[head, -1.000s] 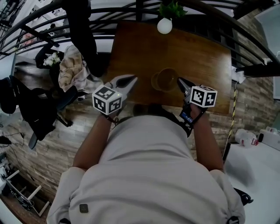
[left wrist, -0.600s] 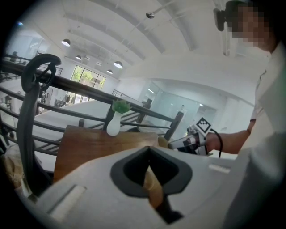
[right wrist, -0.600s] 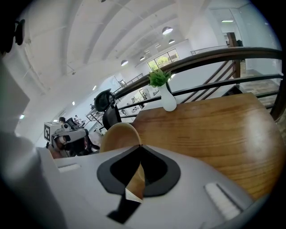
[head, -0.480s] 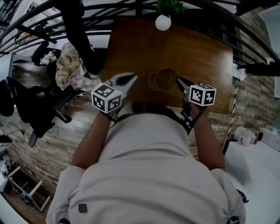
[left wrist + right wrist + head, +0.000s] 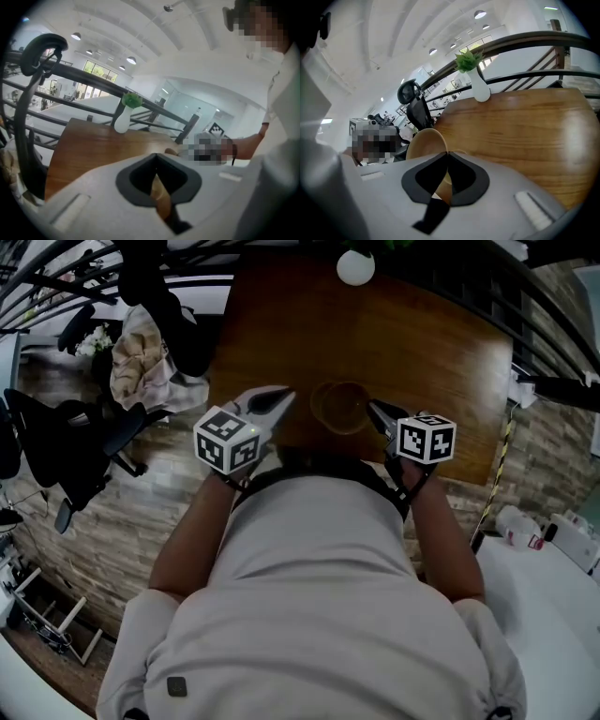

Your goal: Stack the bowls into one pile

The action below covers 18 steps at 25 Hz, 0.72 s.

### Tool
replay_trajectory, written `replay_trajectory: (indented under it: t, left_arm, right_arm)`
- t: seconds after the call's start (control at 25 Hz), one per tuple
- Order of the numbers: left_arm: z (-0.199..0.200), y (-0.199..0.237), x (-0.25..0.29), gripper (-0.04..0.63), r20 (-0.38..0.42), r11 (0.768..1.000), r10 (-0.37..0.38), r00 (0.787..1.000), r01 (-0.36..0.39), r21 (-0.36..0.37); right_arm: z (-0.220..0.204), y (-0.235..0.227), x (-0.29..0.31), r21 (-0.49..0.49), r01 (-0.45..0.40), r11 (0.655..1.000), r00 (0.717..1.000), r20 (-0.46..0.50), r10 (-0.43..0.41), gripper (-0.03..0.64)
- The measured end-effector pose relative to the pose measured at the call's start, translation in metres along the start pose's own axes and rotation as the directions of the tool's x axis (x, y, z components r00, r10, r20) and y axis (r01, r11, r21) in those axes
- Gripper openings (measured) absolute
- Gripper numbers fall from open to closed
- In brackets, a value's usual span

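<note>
A brown wooden worktop (image 5: pixel 441 352) is seen from above. At its near edge a tan bowl (image 5: pixel 342 407) is shown, its rim pinched by the right tool (image 5: pixel 374 410). The left tool (image 5: pixel 285 397), jaws drawn together, is seen just left of the bowl.

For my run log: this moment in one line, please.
tan round bowls: overlapped over brown wooden table | left gripper: jaws shut on rim | right gripper: jaws shut on rim
</note>
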<state>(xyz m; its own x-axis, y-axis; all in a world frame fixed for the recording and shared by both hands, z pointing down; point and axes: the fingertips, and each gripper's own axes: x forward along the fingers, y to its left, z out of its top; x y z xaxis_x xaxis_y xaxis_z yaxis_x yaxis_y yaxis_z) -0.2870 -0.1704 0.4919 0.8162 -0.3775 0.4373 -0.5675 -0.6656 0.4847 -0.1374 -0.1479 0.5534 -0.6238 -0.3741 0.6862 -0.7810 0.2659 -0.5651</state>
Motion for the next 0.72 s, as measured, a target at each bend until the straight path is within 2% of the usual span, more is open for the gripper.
replay_trajectory:
  t: [0.28, 0.72]
  left_arm:
    - [-0.022, 0.011, 0.020, 0.005, -0.037, 0.999, 0.019, 0.999, -0.021, -0.049]
    - [-0.055, 0.020, 0.040, 0.005, -0.096, 0.993, 0.030, 0.995, -0.041, -0.108]
  right_arm:
    - [-0.015, -0.012, 0.025, -0.006, -0.036, 0.999, 0.997, -0.075, 0.036, 0.017]
    - [-0.034, -0.030, 0.053, 0.024, -0.073, 0.997, 0.987, -0.139, 0.076, 0.018]
